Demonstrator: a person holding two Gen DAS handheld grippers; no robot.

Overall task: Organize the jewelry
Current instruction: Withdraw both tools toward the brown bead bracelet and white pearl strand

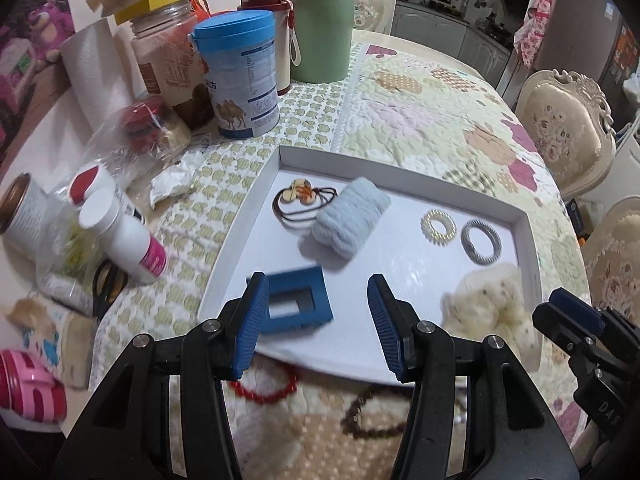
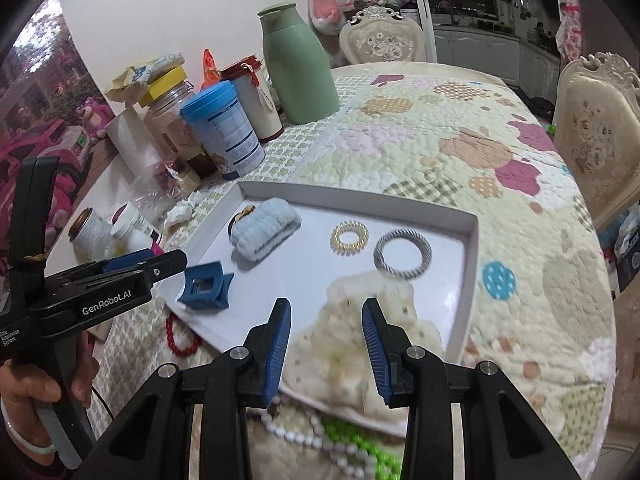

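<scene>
A white tray [image 1: 400,168] [image 2: 360,196] lies on the quilted table. In it are a blue hair claw [image 1: 298,304] [image 2: 206,288], a light blue scrunchie [image 1: 350,220] [image 2: 264,228], a brown hair tie with a charm [image 1: 298,198], a gold spiral ring [image 1: 439,227] [image 2: 350,238], a grey ring [image 1: 482,242] [image 2: 402,254] and a cream fluffy scrunchie [image 1: 488,308] [image 2: 360,344]. My left gripper [image 1: 318,312] is open and empty, its left finger beside the claw. My right gripper [image 2: 326,340] is open over the cream scrunchie. Red [image 1: 266,388] [image 2: 182,338], brown [image 1: 372,416], white [image 2: 304,436] and green [image 2: 360,448] bead bracelets lie before the tray.
Jars, a blue-lidded can [image 1: 240,72] [image 2: 222,132], a green flask [image 1: 320,20] [image 2: 298,64], bottles [image 1: 124,236] and black scissors [image 1: 108,284] crowd the table's left and back. Chairs [image 2: 596,140] stand at the right.
</scene>
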